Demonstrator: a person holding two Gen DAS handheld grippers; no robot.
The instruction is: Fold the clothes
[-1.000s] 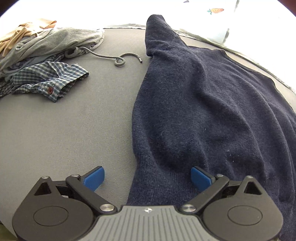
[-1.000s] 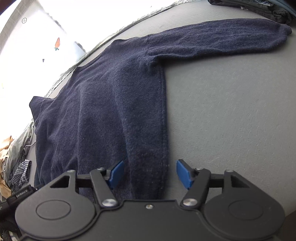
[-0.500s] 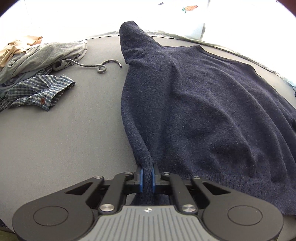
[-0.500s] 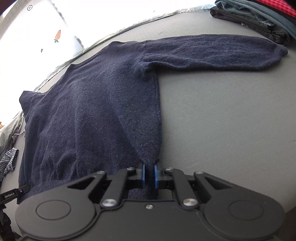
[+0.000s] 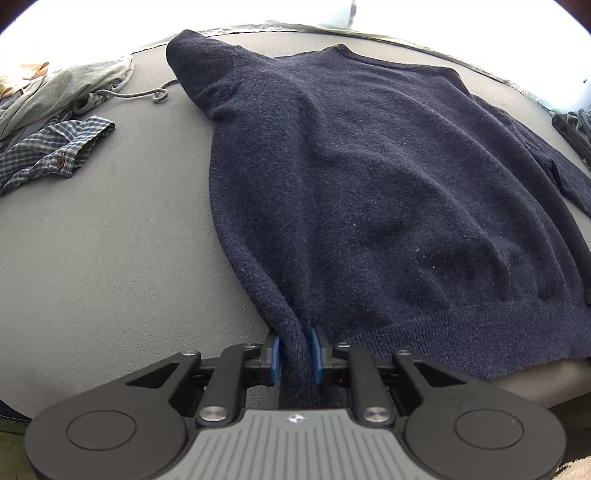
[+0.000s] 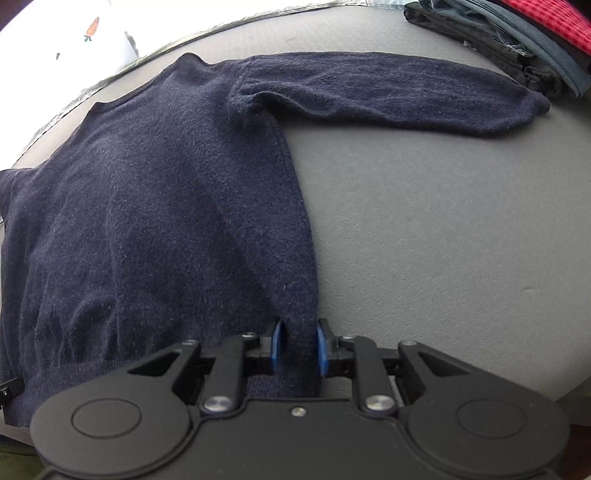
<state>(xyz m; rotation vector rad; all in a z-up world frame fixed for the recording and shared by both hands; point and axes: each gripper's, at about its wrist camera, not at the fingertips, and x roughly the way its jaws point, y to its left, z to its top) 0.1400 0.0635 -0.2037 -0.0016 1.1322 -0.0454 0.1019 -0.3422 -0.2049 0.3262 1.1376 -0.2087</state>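
Observation:
A navy knit sweater lies spread on the grey table, hem toward me. My left gripper is shut on the sweater's bottom left hem corner. In the right wrist view the sweater shows with its right sleeve stretched out to the right. My right gripper is shut on the bottom right hem corner. The left sleeve lies folded near the far left shoulder.
A pile of loose clothes, with a plaid shirt and a grey garment with a drawstring, lies at the left. A stack of folded clothes sits at the far right. A white bag with a carrot print stands behind the table.
Both grippers went from open around the hem corners to shut on them. They have since pulled the hem back toward the table's near edge, stretching the sweater flatter.

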